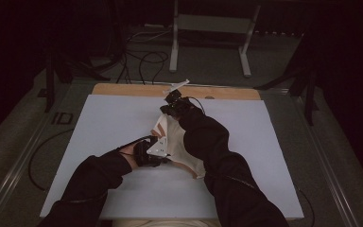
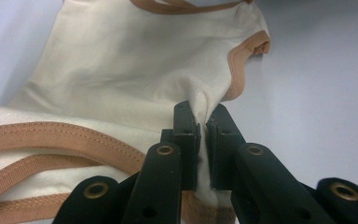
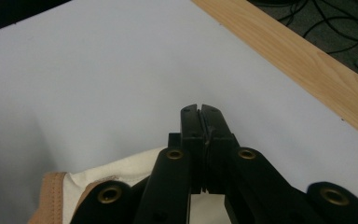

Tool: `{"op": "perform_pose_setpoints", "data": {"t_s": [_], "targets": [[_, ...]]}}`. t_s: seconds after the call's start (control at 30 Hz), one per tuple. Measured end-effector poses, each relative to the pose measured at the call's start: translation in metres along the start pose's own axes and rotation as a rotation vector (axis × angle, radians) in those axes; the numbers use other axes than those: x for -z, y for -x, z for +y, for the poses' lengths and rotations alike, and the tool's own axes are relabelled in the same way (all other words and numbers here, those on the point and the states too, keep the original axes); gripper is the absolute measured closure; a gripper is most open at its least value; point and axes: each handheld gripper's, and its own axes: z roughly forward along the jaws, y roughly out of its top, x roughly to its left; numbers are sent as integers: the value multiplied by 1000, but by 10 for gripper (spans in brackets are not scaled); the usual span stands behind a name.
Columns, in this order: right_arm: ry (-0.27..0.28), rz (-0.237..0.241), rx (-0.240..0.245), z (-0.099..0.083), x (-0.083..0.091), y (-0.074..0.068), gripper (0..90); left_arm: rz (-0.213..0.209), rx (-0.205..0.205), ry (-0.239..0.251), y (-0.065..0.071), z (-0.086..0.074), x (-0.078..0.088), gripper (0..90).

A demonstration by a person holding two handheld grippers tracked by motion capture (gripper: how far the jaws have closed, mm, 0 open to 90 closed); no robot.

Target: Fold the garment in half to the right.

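Fingers (image 2: 186, 135) pinch the cream garment (image 2: 121, 70); sleeves hide its middle.

— That garment (image 2: 121, 70), what is it made of?

— Soft cream cloth, matt and finely knit, with a tan stitched band (image 2: 65, 140) along its edges.

— And the table?

— A smooth, matt white sheet (image 3: 98, 79) over pale wood (image 3: 298, 60) with visible grain.

— The gripper (image 2: 203, 123)?

— Black and matt, probably plastic, with brass-coloured metal rivets (image 2: 165, 150); a pale grey plate (image 1: 159, 145) on top.
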Motion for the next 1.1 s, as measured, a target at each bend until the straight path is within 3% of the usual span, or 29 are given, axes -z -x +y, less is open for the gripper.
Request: {"op": "perform_pose_setpoints", "data": {"t_s": [0.63, 0.93, 1.1], "targets": [[44, -43, -48, -30, 40, 26, 894, -44, -83, -53, -3, 34, -8, 848], [58, -50, -72, -51, 50, 35, 894, -81, -120, -103, -1, 45, -20, 848], [65, -44, -82, -63, 53, 40, 894, -100, -120, -118, 0, 49, -28, 847]]}}
